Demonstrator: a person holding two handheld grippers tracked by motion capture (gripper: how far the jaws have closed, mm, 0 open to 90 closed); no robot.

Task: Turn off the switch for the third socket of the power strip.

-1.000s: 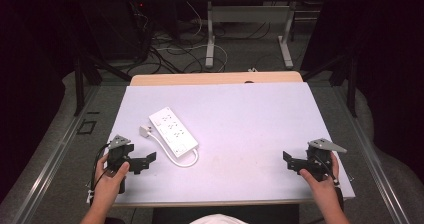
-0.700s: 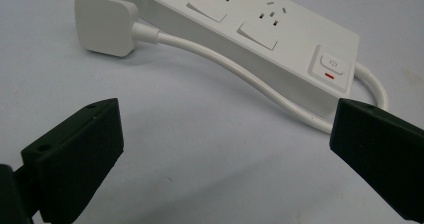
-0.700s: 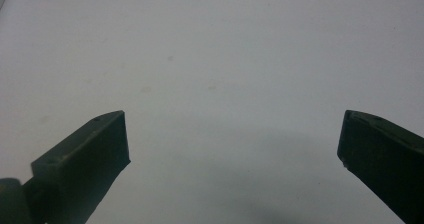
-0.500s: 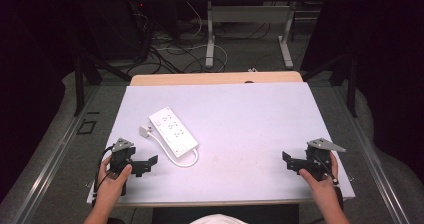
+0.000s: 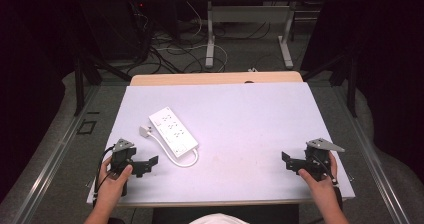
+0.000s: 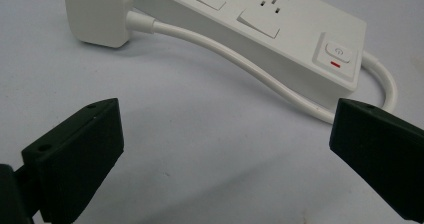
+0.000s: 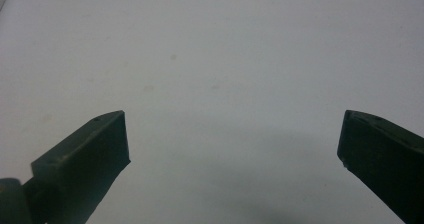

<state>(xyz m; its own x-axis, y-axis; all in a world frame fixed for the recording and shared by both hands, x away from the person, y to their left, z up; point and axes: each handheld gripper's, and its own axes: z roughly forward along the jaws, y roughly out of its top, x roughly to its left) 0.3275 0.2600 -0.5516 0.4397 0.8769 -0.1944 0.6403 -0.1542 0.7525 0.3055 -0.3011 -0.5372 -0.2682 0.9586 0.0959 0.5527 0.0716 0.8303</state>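
Fingers (image 6: 75, 154) of the left gripper (image 6: 225, 159) spread wide and holding nothing, aimed at the white power strip (image 6: 260, 29) from just short of its switch end, low over the worktop (image 6: 175, 149). Fingers (image 7: 85, 164) of the right gripper (image 7: 232, 159) spread just as wide, likewise holding nothing, well to the right of the power strip and pointing toward it across bare surface. Power strip lying flat and slantwise on the left half of the worktop, switch end with its red mark nearest the person. White cord (image 6: 225, 59) looping out from that switch end, running back along the strip's side and ending in the plug (image 6: 97, 14), flat just beside the strip's far end. Left hand (image 5: 112, 176) and right hand (image 5: 317, 176) each wrapped round a gripper handle, nearer the person than the power strip.
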